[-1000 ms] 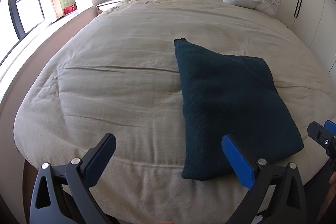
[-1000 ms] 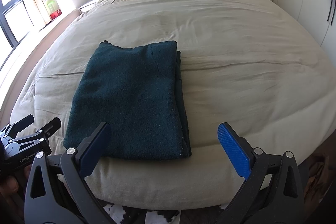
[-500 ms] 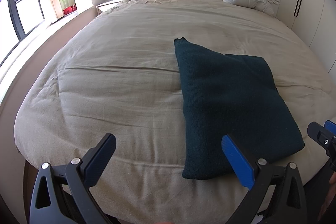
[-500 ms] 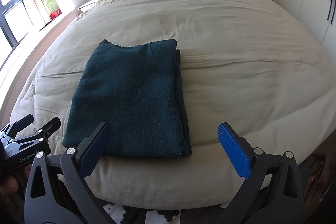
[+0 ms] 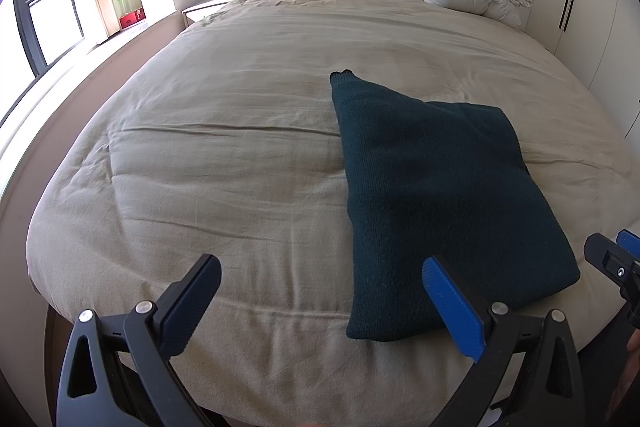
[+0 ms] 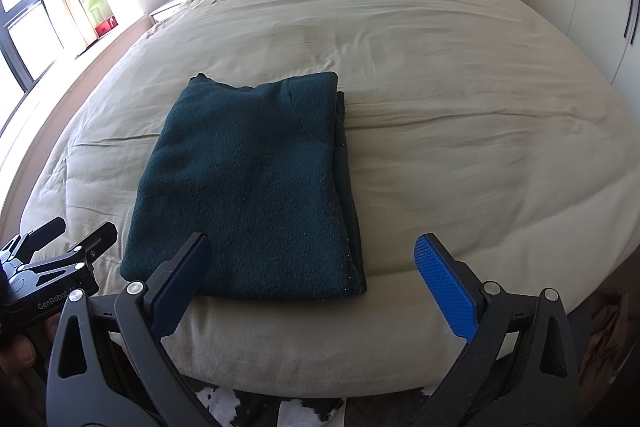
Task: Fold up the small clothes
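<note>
Dark green garment (image 6: 248, 187) lying folded into a neat rectangle near foot edge of bed (image 6: 460, 107). Left claw (image 5: 320, 297) & right claw (image 6: 312, 267) both spread, empty, hovering short of it. Prob. fold done; next: maybe one more halving, else set aside.

- My left gripper (image 5: 320, 301) is spread wide, fingers empty, held level and pointing forward.
- My right gripper (image 6: 316, 277) is spread just as wide, gripping nothing.
- The two sit side by side, near each other, each showing at the edge of the other's view.
</note>
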{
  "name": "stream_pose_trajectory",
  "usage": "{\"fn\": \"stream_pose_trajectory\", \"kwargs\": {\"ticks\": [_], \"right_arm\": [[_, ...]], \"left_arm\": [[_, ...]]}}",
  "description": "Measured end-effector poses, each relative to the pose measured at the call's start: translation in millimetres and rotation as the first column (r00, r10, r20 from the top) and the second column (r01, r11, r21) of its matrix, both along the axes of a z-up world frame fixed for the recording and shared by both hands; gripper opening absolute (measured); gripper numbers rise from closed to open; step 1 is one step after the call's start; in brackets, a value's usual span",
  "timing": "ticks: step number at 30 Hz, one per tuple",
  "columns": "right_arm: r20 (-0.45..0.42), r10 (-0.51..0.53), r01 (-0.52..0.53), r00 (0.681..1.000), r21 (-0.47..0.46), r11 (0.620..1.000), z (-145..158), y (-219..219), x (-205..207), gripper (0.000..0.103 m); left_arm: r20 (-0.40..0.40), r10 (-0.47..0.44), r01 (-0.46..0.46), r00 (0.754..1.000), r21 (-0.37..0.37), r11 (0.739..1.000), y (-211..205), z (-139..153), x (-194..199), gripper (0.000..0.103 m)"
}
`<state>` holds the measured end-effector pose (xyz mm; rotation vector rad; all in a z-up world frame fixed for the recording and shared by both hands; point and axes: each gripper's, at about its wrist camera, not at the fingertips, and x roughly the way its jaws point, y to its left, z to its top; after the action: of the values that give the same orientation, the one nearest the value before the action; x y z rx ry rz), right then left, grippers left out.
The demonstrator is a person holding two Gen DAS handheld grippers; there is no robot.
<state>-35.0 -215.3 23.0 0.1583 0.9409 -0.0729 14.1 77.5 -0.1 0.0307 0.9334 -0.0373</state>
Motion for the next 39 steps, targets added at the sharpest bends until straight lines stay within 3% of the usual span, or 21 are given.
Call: {"fn": "stream_pose_trajectory", "kwargs": {"ticks": [39], "right_arm": [[-0.006,0.0,0.0,1.0,0.002,1.0,-2.7,1.9,-1.6,0.103]], "left_arm": [[-0.004,-0.005,0.005,1.0,0.002,1.0,0.9,-1.3,0.6,0.103]]}}
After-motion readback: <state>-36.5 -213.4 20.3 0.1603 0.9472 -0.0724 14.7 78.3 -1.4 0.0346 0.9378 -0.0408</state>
